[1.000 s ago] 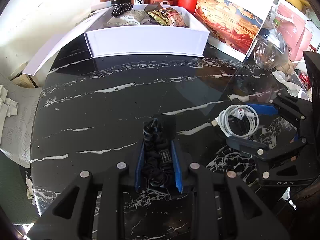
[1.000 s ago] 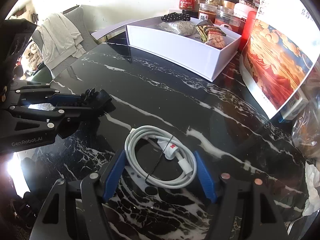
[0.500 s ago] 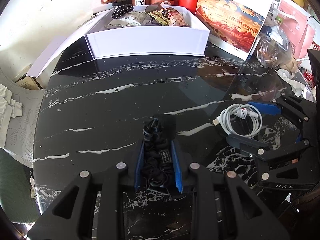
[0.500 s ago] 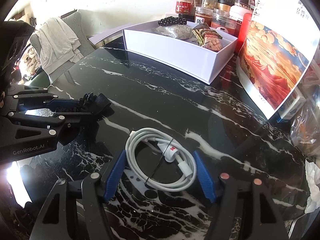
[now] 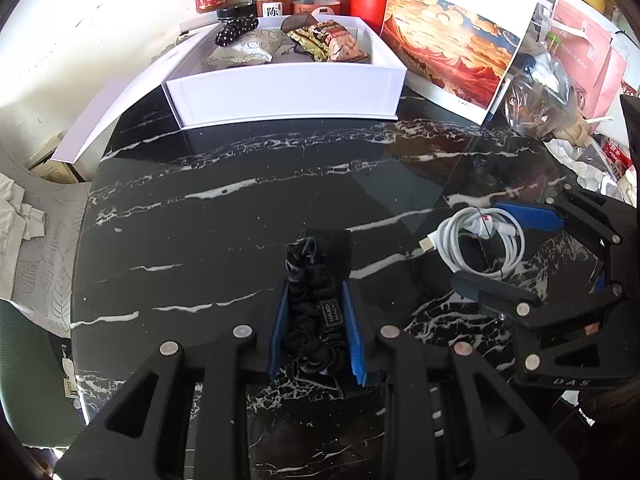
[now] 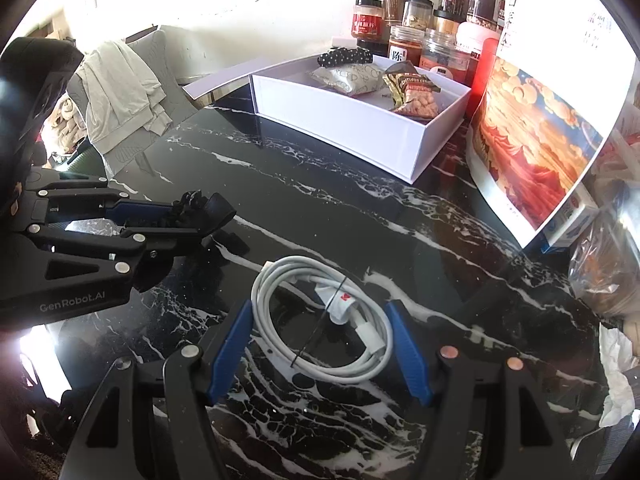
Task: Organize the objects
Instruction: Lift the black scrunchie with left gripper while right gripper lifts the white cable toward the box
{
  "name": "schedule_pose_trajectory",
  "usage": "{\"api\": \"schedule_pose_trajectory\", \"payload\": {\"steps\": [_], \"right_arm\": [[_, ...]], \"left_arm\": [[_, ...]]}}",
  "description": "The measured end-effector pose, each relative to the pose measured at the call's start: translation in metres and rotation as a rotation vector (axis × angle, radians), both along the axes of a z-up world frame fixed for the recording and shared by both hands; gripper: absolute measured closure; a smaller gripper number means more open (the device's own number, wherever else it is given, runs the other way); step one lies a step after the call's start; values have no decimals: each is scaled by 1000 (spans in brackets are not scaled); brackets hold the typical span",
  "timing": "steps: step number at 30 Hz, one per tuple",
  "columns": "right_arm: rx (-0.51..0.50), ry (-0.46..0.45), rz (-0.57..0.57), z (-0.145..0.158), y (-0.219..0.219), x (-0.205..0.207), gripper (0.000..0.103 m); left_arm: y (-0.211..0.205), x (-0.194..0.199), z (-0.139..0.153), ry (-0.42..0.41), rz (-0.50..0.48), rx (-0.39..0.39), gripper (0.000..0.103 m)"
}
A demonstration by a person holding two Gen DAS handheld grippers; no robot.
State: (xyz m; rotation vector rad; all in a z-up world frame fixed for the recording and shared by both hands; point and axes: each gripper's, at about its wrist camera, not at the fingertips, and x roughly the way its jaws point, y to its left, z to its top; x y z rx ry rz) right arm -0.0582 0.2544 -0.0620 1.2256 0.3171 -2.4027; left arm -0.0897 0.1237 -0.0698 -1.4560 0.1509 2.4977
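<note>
The left gripper (image 5: 318,320) is clamped on a black scrunchie (image 5: 314,316) above the table (image 5: 224,216); the right gripper (image 6: 320,344) stands apart around a coiled white cable (image 6: 320,320) lying mid-table. A shallow pinch could let loops spill short of the white box (image 5: 286,94) at the far edge.

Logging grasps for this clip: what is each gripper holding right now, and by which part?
Left gripper is shut on the black scrunchie, squeezed across its bunched middle. Right gripper is open, straddling the coiled white cable without holding it.
</note>
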Motion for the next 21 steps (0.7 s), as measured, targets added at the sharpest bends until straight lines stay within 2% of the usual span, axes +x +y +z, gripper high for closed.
{"api": "schedule_pose_trajectory", "payload": {"steps": [13, 21], "right_arm": [[-11, 49, 7, 30, 8, -6, 34], [-3, 96, 19, 46, 9, -21, 34]], "left_arm": [[10, -11, 31, 49, -20, -8, 79], [19, -32, 46, 77, -29, -8, 79]]}}
